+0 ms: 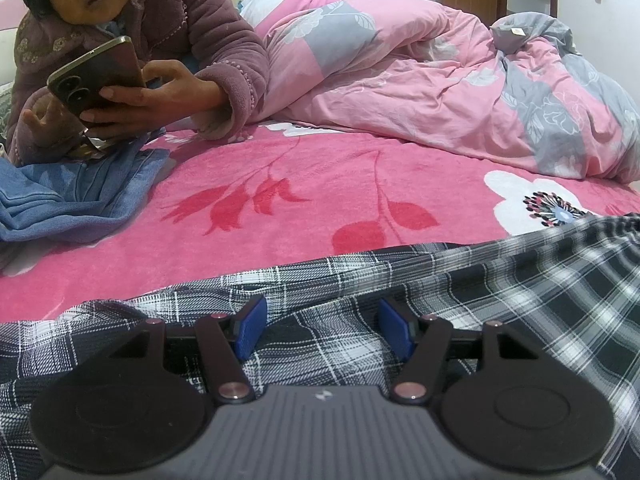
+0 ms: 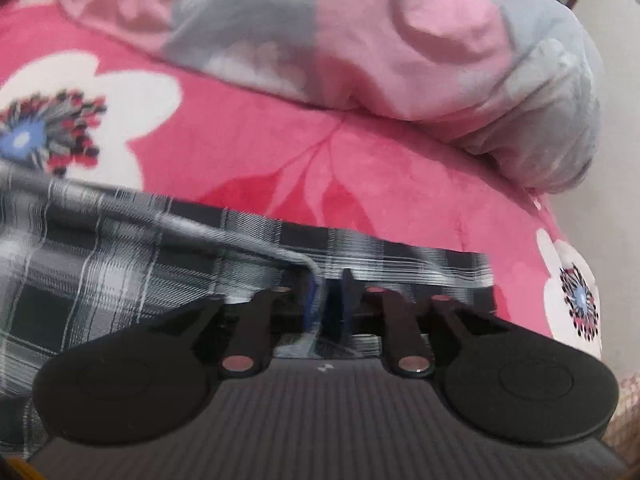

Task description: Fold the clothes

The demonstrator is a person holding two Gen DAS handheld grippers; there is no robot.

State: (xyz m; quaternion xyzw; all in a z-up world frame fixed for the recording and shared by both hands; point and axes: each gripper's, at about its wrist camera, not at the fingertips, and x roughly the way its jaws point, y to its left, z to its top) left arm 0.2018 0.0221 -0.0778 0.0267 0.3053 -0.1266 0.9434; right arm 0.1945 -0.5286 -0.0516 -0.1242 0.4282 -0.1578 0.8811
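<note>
Plaid garment point(image 1: 400, 288) was spread on the pink floral bed blanket point(image 1: 304, 168). Left claw point(image 1: 322, 328) was held apart above it, blue pads point(image 1: 250, 330) clear of the cloth. Right claw point(image 2: 328, 304) was pinched together on the garment's edge; that view was blurred. No legible writing was found. A blue garment point(image 1: 68, 200) lay near a seated person's hand point(image 1: 160, 96) holding a phone point(image 1: 96, 76).

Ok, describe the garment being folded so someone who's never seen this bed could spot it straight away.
Start from the bright pink floral blanket covering the bed, with the bunched pink and grey quilt at its far side. At the near edge, under both grippers, lies the plaid garment. Its black, white and grey checks set it apart from the plain blue clothing off to the left.
</note>
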